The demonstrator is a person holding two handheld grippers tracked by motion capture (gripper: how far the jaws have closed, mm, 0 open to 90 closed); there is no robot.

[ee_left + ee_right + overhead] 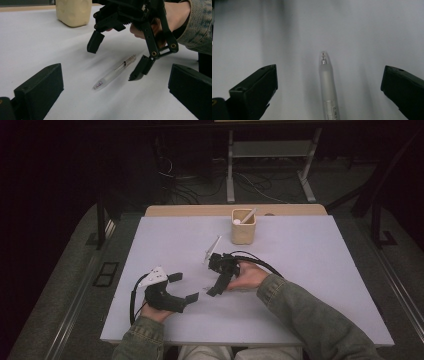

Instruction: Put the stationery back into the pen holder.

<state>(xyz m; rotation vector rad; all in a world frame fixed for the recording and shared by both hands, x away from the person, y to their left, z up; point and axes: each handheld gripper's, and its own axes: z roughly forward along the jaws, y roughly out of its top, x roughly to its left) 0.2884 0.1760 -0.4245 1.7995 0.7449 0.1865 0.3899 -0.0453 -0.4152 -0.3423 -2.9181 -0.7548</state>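
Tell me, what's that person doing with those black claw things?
A person holds a hand-held gripper in each hand. The right hand-held gripper hangs open over a clear pen lying flat on the white table, its jaws either side, not touching. The left hand-held gripper waits open nearby. A beige cup stands farther back.

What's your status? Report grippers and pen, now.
Right gripper open, jaws straddling the pen, not touching. Left gripper open, off to the side. Pen flat on table, path clear.
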